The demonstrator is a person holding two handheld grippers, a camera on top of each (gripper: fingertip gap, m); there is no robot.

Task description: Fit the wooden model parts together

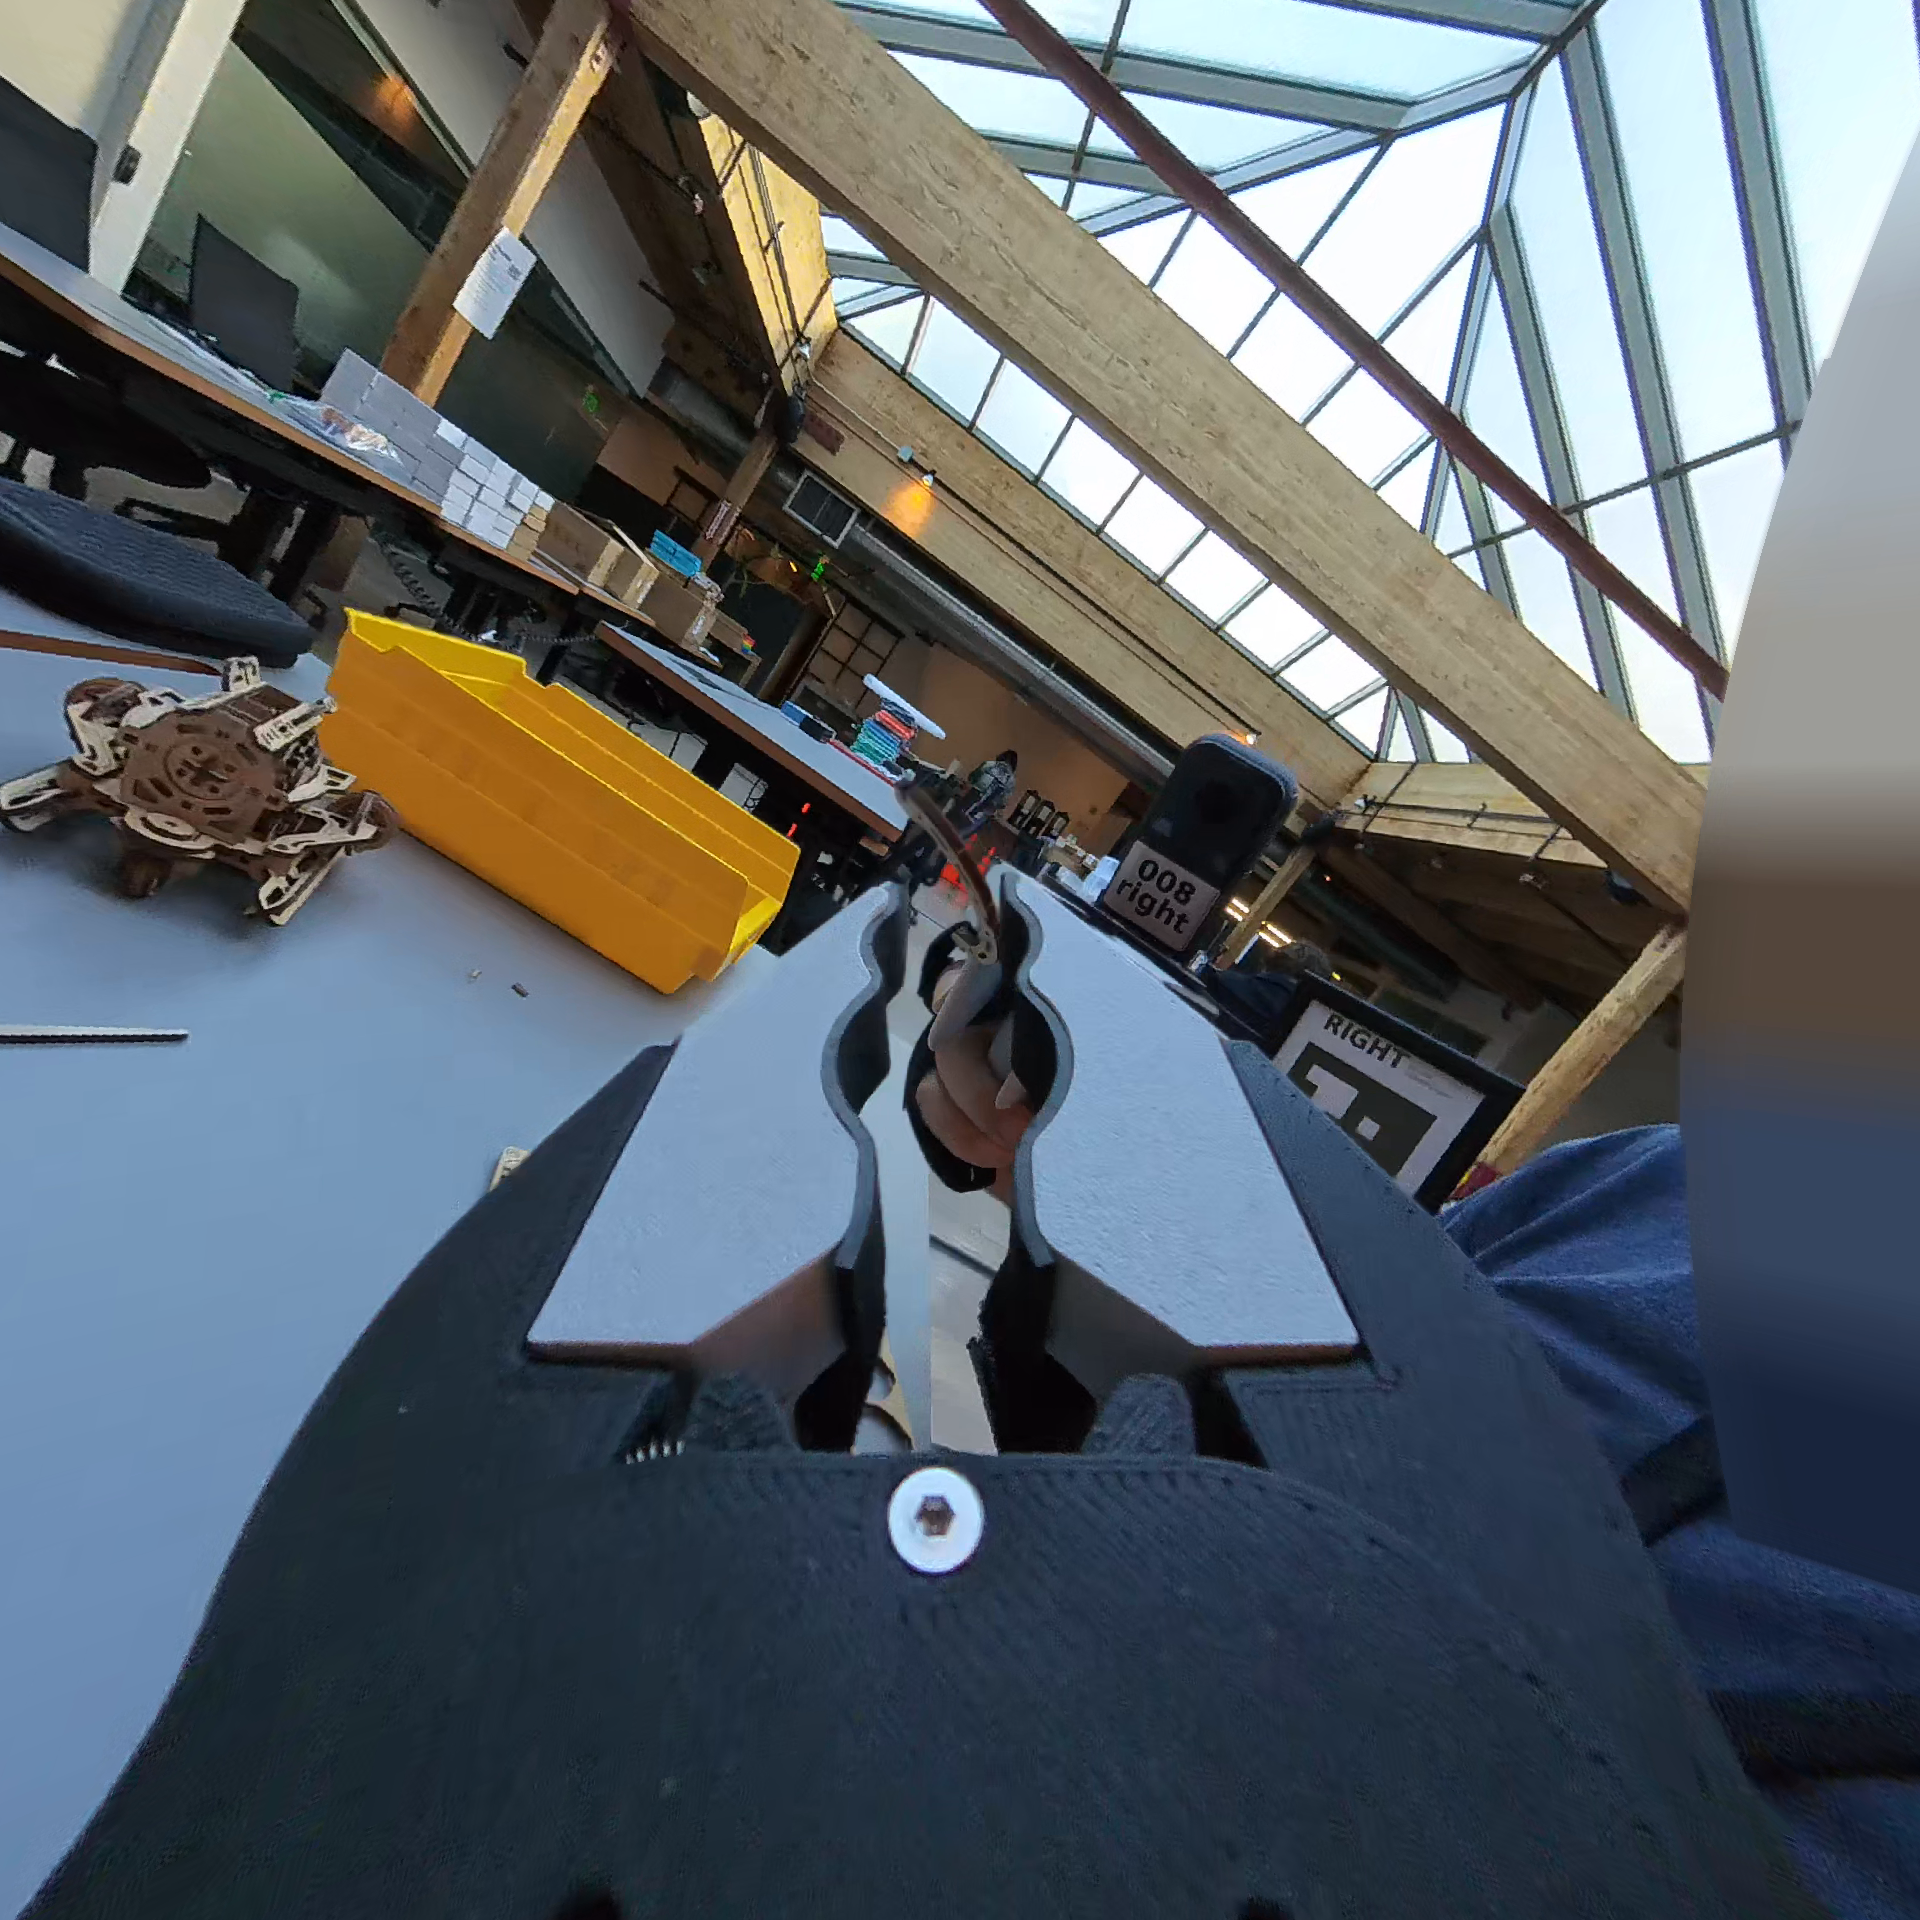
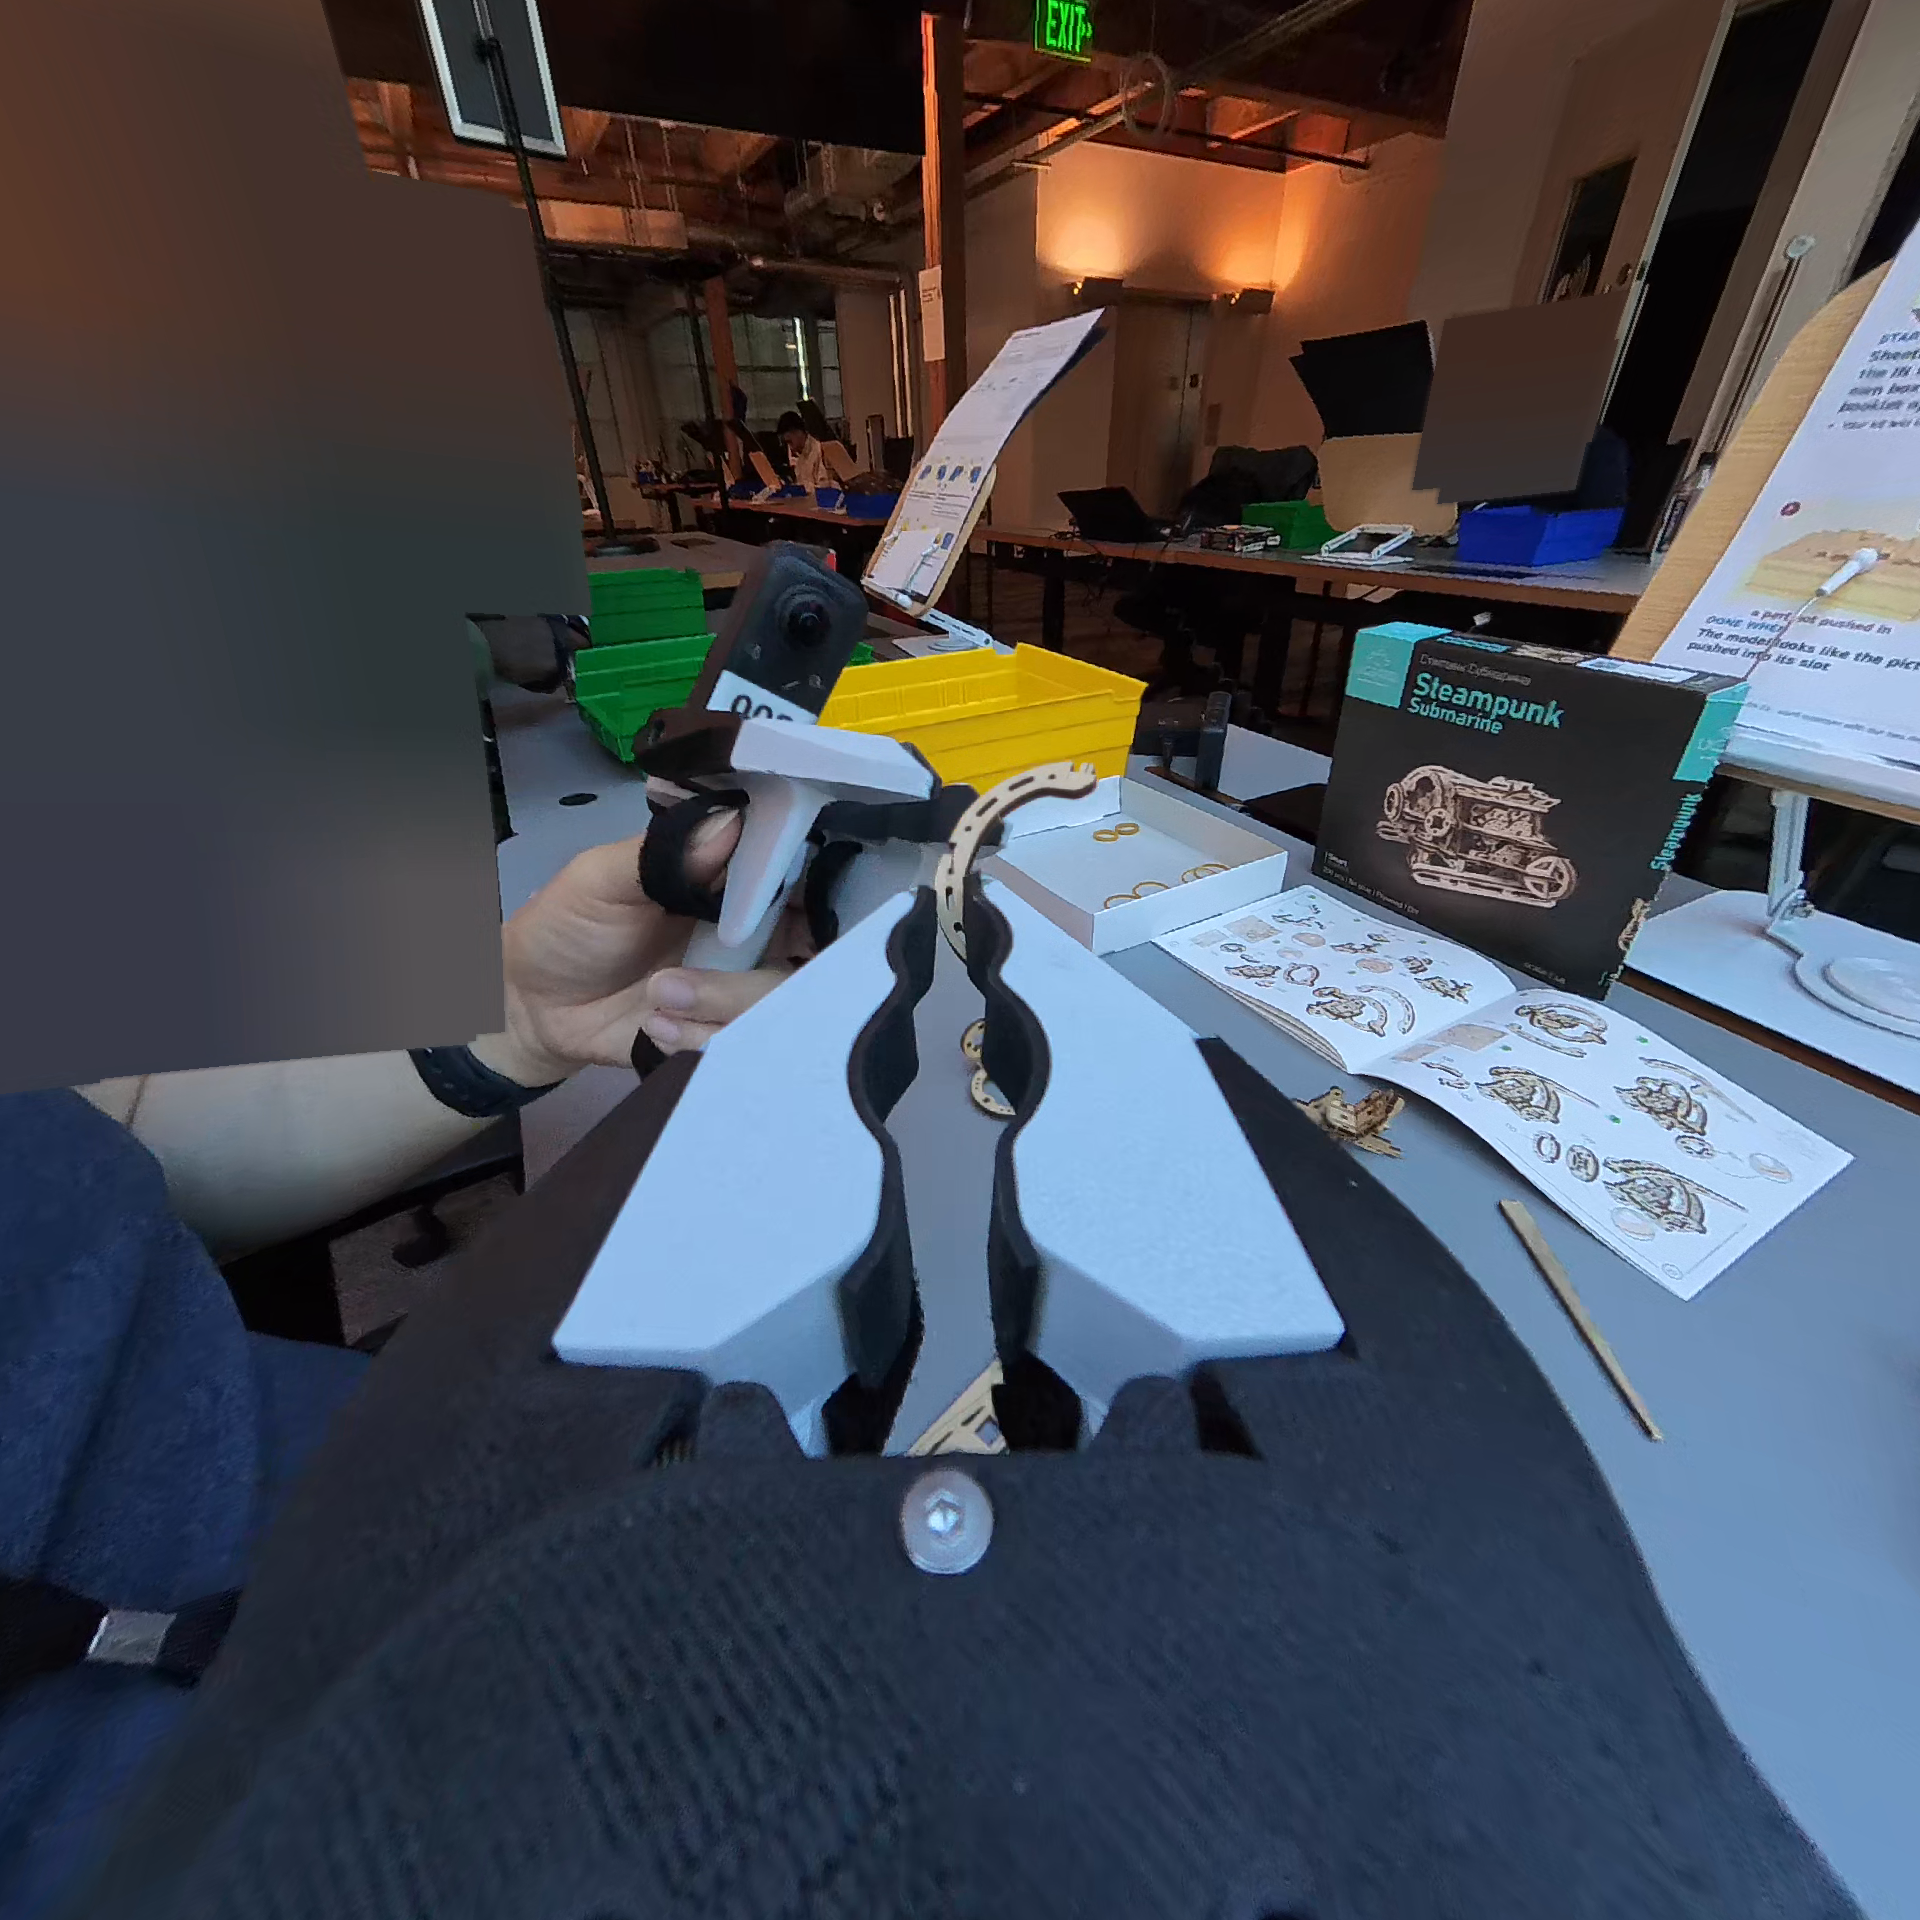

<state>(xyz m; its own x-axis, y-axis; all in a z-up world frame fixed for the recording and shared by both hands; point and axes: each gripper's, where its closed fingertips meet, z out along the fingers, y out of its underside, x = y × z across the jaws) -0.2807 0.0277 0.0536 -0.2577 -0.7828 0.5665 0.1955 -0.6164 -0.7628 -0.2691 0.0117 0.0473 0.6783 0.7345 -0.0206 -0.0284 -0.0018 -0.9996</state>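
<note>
- Left wrist view: left gripper (image 1: 951,914) raised off the grey table (image 1: 208,1195), jaws drawn close with only a narrow gap at the tips.
- A thin curved wooden part (image 1: 951,842) seen edge-on at those tips, resting against the right-hand fingertip; whether pinched by this gripper cannot be told from here.
- Beyond the gap, a hand (image 1: 977,1101) wrapped round the handle of the right gripper (image 1: 1195,831), which carries a black camera.
- Far left on the table, a partly built wooden model (image 1: 197,779), just beside a yellow bin (image 1: 561,790).
- Two tiny wooden bits (image 1: 497,982) loose on the table in front of the bin.

- Right wrist view: right gripper (image 2: 956,894) with jaws nearly together, clamped on the lower end of the curved wooden part (image 2: 992,831), a pale perforated arc rising up and to the right.
- Left gripper (image 2: 935,805) held in a hand (image 2: 613,966), its tips reaching the arc from the left; jaw state not readable here.
- Open instruction booklet (image 2: 1507,1070) flat on the table to the right, the model's dark box (image 2: 1507,800) upright behind it.
- White tray (image 2: 1143,873) with small rings between the box and the yellow bin (image 2: 987,707).
- Small wooden subassembly (image 2: 1356,1114) near the booklet's edge, a thin wooden stick (image 2: 1579,1320) further right.
</note>
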